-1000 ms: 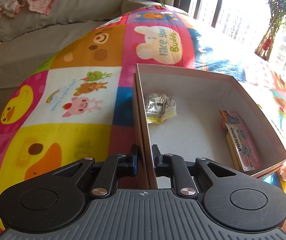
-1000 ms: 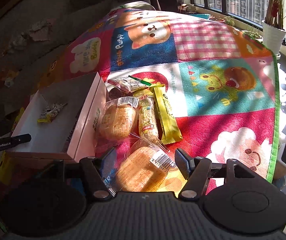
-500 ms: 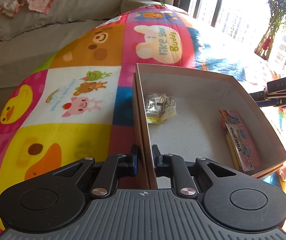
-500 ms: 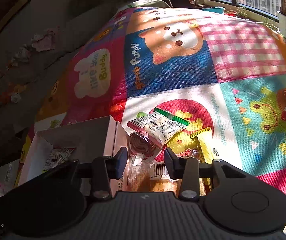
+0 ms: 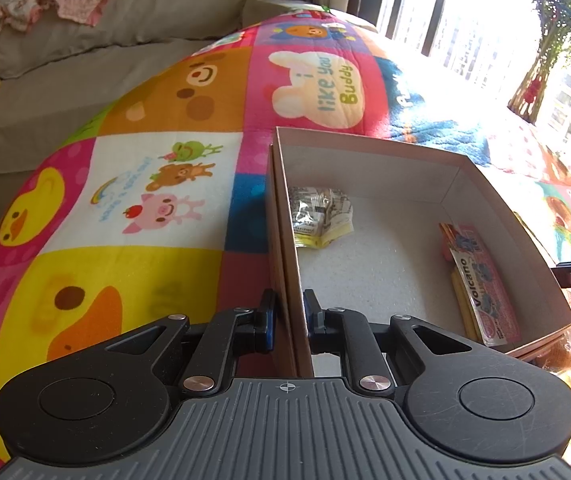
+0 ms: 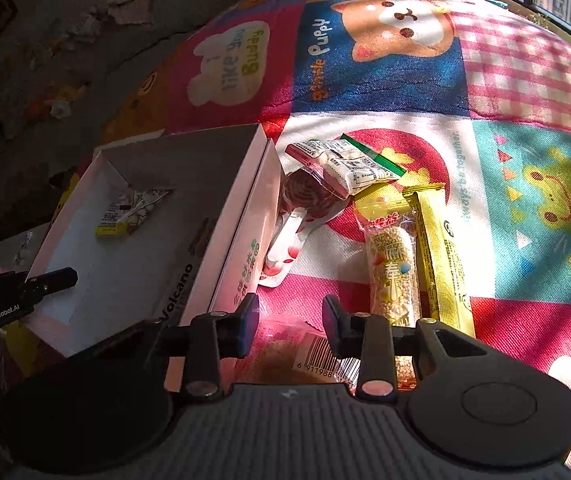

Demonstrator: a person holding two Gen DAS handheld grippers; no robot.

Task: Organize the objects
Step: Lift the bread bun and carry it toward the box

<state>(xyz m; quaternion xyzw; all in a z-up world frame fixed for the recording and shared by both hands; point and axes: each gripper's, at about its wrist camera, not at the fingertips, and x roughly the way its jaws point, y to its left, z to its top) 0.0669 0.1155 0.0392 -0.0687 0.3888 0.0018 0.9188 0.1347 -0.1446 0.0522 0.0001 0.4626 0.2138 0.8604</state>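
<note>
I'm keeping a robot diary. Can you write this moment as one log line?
left gripper: shut on box wall | right gripper: open above bread packet | snacks: on mat

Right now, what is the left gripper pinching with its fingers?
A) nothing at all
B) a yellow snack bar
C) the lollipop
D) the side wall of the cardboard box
D: in the left wrist view the left gripper has one finger on each side of the near wall of the box, closed against the cardboard, while the snack bar and lollipop lie outside on the mat.
</note>
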